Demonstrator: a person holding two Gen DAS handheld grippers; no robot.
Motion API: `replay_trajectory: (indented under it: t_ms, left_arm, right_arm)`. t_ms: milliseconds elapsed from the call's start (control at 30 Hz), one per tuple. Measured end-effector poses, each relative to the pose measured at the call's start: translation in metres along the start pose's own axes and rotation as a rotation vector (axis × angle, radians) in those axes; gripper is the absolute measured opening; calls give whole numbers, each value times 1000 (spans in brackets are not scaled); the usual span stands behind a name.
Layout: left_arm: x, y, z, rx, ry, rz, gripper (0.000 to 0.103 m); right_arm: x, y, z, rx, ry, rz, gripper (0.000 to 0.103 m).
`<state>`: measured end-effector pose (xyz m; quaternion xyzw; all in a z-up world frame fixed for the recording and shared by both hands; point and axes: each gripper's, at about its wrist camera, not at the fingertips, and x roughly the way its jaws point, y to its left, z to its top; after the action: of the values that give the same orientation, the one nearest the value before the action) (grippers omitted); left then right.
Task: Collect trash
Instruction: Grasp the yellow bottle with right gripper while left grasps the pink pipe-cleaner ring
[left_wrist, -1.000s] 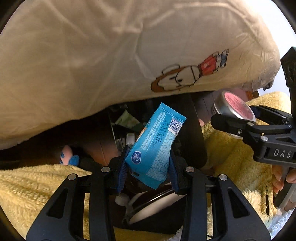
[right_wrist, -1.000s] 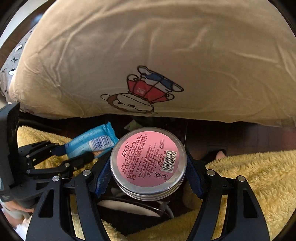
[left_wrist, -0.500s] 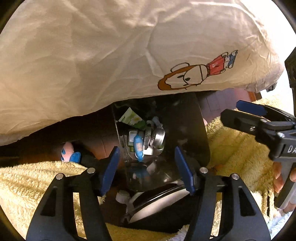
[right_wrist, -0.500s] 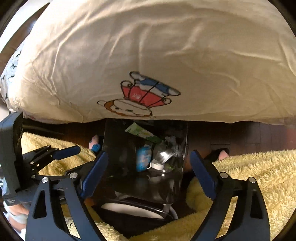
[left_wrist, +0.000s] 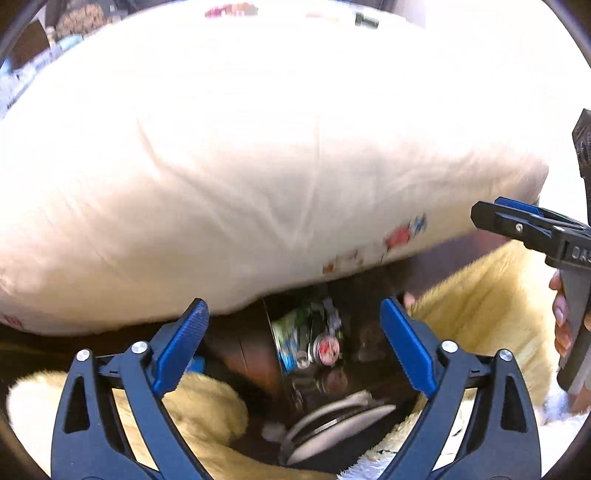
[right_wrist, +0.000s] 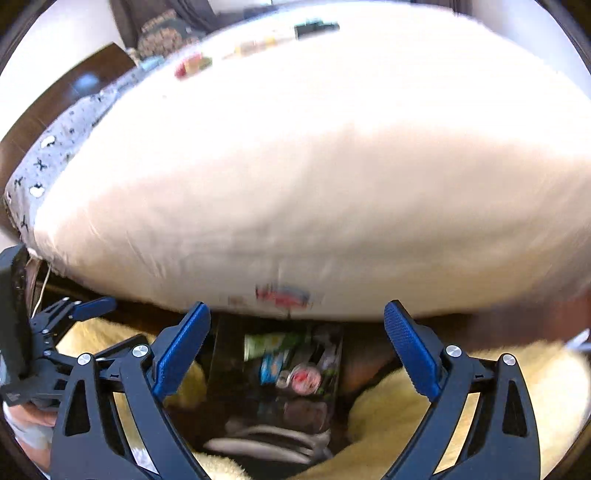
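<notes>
Dropped since a second earlier: blue wrapper (left_wrist: 287, 353) and pink-lidded tin (left_wrist: 325, 349), both lying in the dark bin (right_wrist: 229, 354) at 6 o'clock under the pillow (left_wrist: 258, 177). Left gripper (left_wrist: 291, 350) and right gripper (right_wrist: 297, 350) empty, fingers (left_wrist: 181, 341) spread wide apart. Judged: deposit step finished; next, swinging away to find more trash.

A bin (right_wrist: 225, 369) stands below the edge of a large pillow (right_wrist: 314, 184). Inside the bin a round tin (right_wrist: 306, 376) lies just right of a wrapper (right_wrist: 271, 363). A fleece blanket (right_wrist: 461, 406) lies on both sides of the bin. The left tongs (right_wrist: 92, 306) hang left of it.
</notes>
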<state>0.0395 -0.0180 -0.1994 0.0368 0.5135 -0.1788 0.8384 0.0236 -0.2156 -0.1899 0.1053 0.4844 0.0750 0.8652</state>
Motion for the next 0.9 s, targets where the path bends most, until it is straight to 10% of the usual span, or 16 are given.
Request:
replay_trajectory:
  t_ms: [267, 900]
  left_arm:
    - [-38, 21, 55, 5, -170, 86, 93]
    - [-4, 76, 181, -47, -256, 201, 93]
  right_arm:
    - [-19, -10, 65, -34, -142, -75, 97]
    - [78, 45, 210, -25, -150, -40, 98]
